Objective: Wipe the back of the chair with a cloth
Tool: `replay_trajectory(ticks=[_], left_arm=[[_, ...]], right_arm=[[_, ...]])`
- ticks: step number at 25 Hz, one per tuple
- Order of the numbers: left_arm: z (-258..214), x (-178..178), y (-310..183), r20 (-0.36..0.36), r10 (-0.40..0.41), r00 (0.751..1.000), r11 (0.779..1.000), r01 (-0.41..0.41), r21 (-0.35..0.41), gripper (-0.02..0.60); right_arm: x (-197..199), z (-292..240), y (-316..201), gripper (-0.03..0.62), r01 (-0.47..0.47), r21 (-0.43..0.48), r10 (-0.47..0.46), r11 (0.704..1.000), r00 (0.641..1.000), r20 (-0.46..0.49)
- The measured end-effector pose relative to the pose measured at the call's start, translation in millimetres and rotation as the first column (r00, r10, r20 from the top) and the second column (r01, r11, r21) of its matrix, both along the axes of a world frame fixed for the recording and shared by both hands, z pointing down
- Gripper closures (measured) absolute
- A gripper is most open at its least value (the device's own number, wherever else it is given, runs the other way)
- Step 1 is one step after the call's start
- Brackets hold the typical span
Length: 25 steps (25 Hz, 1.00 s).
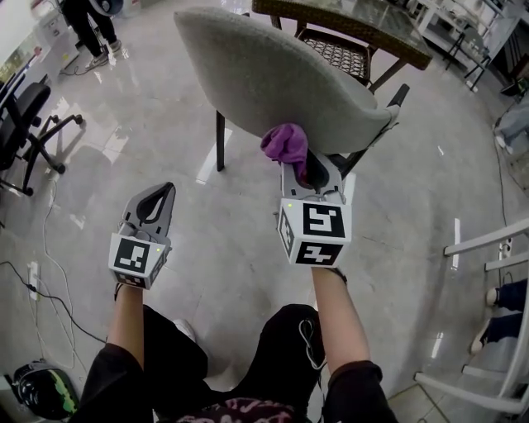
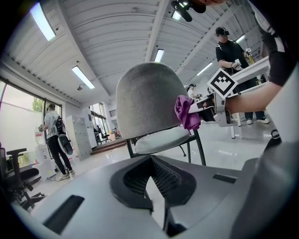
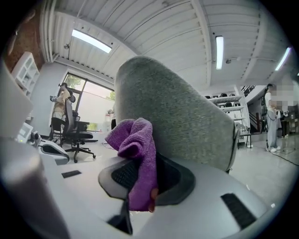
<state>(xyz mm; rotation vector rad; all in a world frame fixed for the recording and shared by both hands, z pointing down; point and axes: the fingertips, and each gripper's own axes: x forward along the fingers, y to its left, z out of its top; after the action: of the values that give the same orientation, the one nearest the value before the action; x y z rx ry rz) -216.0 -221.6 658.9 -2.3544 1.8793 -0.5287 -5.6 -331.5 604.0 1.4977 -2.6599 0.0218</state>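
A grey upholstered chair stands in front of me with its curved back toward me. My right gripper is shut on a bunched purple cloth, which rests against the lower right part of the chair back. In the right gripper view the cloth hangs between the jaws of that gripper, right against the grey chair back. My left gripper hangs lower left, away from the chair, shut and holding nothing. The left gripper view takes in the chair, the cloth and the left gripper.
A dark table with a wicker chair under it stands behind the grey chair. A black office chair is at the left and a white rack at the right. A person stands far left. Cables lie on the glossy floor.
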Motion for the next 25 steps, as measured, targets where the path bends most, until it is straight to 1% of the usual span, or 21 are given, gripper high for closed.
replay_trajectory(ticks=[3, 5, 9, 13, 17, 20, 23, 25], left_arm=[[-0.2, 10.4, -3.2, 0.005, 0.021, 1.0, 1.0, -0.021, -0.002, 0.572], [1.3, 18.6, -6.5, 0.01, 0.038, 0.999, 0.999, -0.038, 0.002, 0.572], [4.7, 31.9, -13.5, 0.039, 0.077, 0.996, 0.996, -0.079, 0.036, 0.572], [8.1, 45.7, -13.1, 0.061, 0.102, 0.993, 0.994, -0.104, 0.016, 0.572], [11.1, 50.9, -9.7, 0.081, 0.111, 0.99, 0.994, -0.111, -0.008, 0.572], [10.8, 50.4, -7.6, 0.063, 0.098, 0.993, 0.995, -0.096, -0.026, 0.572], [12.1, 47.9, -7.4, 0.074, 0.1, 0.992, 0.995, -0.099, -0.017, 0.572], [13.7, 47.2, -8.0, 0.08, 0.102, 0.992, 0.995, -0.101, -0.014, 0.572]], right_arm=[[25.6, -0.1, -1.3, 0.5, -0.046, -0.003, 0.047, 0.999, 0.999, 0.017], [45.1, 2.4, -4.5, 0.5, -0.08, -0.006, 0.08, 0.997, 0.997, 0.013], [81.7, 8.3, -12.9, 0.5, -0.118, -0.048, 0.119, 0.992, 0.992, 0.03], [114.3, 14.4, -25.7, 0.5, -0.161, -0.069, 0.163, 0.985, 0.986, 0.022], [137.6, 22.3, -36.3, 0.5, -0.207, -0.087, 0.21, 0.974, 0.978, 0.02], [151.2, 29.1, -44.0, 0.5, -0.242, -0.111, 0.246, 0.964, 0.969, 0.021], [160.6, 34.3, -50.3, 0.5, -0.269, -0.117, 0.271, 0.956, 0.963, 0.001], [169.7, 36.3, -53.5, 0.5, -0.306, -0.125, 0.308, 0.944, 0.951, -0.004]])
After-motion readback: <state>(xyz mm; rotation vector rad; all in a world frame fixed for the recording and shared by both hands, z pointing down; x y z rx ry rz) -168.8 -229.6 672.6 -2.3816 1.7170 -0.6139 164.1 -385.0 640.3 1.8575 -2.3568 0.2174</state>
